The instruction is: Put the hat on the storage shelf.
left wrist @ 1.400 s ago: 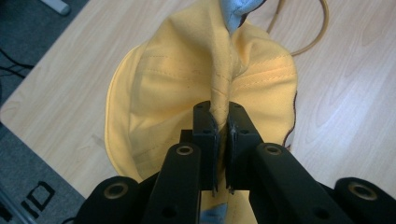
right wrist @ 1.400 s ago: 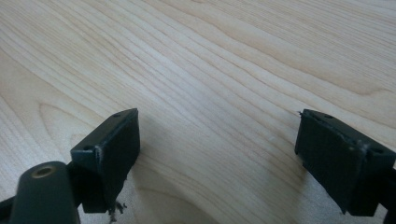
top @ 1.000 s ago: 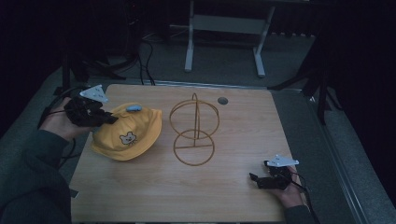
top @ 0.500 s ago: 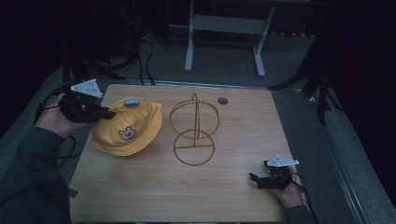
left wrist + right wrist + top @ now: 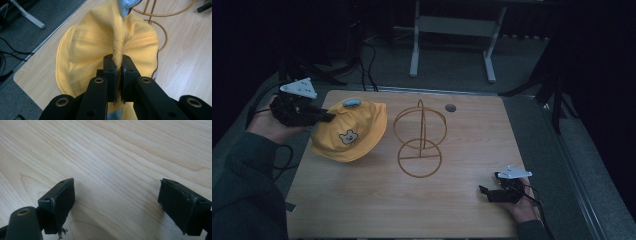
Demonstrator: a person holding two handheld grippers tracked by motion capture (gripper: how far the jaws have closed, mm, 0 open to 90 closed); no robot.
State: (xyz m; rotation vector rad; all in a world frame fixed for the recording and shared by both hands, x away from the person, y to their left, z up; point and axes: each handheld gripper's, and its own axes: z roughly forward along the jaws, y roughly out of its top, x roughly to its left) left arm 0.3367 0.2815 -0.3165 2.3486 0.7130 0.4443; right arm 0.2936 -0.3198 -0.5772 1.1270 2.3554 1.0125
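Left hand-held gripper (image 5: 118,72): jaws pinched tight on a fold of the yellow hat (image 5: 105,47), cloth bunched into a ridge running up from the pads; in the high view the same left hand-held gripper (image 5: 307,114) sits at the hat's (image 5: 349,132) left edge, holding the brim. The hat lies just left of the wire stand (image 5: 419,142), its far side resting on the table (image 5: 362,200), its near-gripper side raised. Judged handling: soft cotton, light, no stiffness of its own; it creases and drapes wherever it is pinched, so a single-point hold lets the rest sag and swing. Not fragile, not slippery against the pads. Best hold looks to be the stitched brim, where the doubled cloth gives the jaws something to bite on; the crown would just collapse. To set it over the stand's hoops, a second hold on the opposite brim would likely help keep the opening spread. Right hand-held gripper (image 5: 492,192): well off to the right and nearer than the stand, resting low at the table with jaws standing wide apart and nothing between them, as the right hand-held gripper (image 5: 116,202) shows over bare wood. Against the frame a second ago: the hat has been pulled slightly left and tipped up, its bear badge (image 5: 345,136) now turned more toward the camera; the right side is unchanged.
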